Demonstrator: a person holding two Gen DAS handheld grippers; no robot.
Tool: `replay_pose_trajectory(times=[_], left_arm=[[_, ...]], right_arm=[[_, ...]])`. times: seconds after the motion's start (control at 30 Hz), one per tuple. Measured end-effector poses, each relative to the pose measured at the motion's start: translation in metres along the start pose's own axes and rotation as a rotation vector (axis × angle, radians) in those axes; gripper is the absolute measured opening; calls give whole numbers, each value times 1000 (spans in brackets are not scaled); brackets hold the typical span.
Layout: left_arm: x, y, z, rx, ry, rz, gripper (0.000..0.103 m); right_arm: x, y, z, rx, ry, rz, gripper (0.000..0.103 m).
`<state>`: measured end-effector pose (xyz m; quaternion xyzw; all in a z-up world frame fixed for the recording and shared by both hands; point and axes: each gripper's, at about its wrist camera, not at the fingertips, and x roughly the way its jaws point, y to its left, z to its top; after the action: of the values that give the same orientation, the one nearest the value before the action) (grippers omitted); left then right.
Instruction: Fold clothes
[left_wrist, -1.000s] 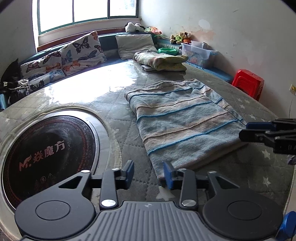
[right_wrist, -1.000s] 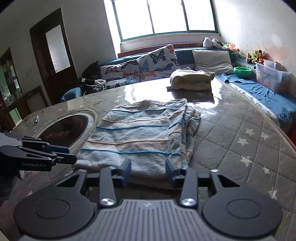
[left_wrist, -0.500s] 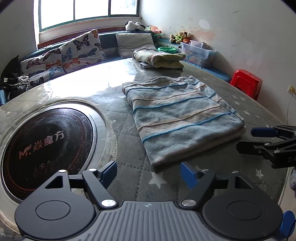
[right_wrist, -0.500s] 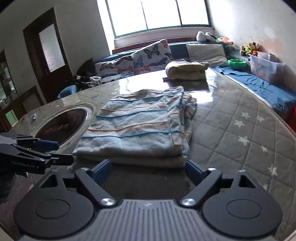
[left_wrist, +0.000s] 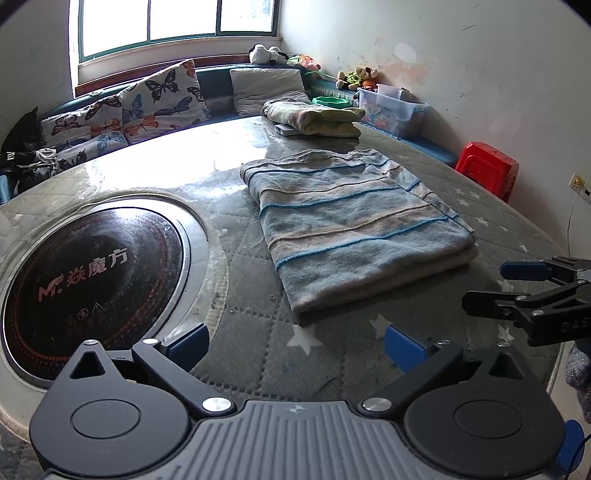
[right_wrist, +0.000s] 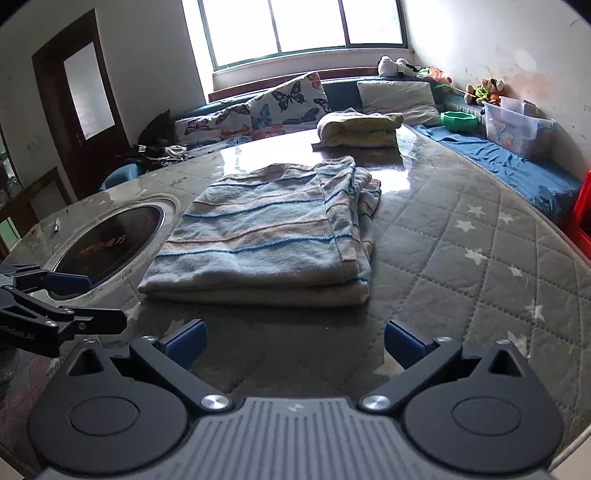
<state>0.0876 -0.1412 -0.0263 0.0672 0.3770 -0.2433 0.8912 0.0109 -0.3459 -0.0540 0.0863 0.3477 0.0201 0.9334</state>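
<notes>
1. Two grippers, both spread wide and empty: left gripper (left_wrist: 295, 343) at bottom centre of its view, right gripper (right_wrist: 294, 341) likewise.
2. Folded striped blanket (left_wrist: 354, 225) lying flat on quilted table cover (left_wrist: 251, 354), centre frame, just beyond both fingertip pairs, untouched.
3. Round black cooktop (left_wrist: 88, 273) at lower left.
4. Second folded bundle (left_wrist: 314, 118) at upper centre, well apart.

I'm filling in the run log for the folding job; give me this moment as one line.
stage: fold done | striped blanket: folded, flat on table | left gripper: open, empty | right gripper: open, empty, short of blanket
</notes>
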Motion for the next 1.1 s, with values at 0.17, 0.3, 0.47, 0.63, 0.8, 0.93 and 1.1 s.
replay_pose_trajectory(times=[0.17,0.3,0.47,0.63,0.8,0.93,1.1], left_arm=[[-3,-1,-4,-2,-2,-3,103],[-6,0,-6,-9,-9,-7,103],[-9,2,-8,-19,-19,-13,103],[-12,2,-11,-25,-22,-13,103],[-12,2,-13,-35,-17,-5,103],[-12,1,-15,-38,-8,0,103],[-13,-2,-18,-39,-7,-10,103]], right_arm=[[3,2,-5,4,22,-15,103],[3,3,-7,5,15,-28,103],[5,9,-11,-31,6,-56,103],[7,11,-11,-49,16,-68,103],[9,17,-15,-90,9,-97,103],[10,20,-16,-103,7,-117,103],[12,22,-15,-101,15,-130,103]])
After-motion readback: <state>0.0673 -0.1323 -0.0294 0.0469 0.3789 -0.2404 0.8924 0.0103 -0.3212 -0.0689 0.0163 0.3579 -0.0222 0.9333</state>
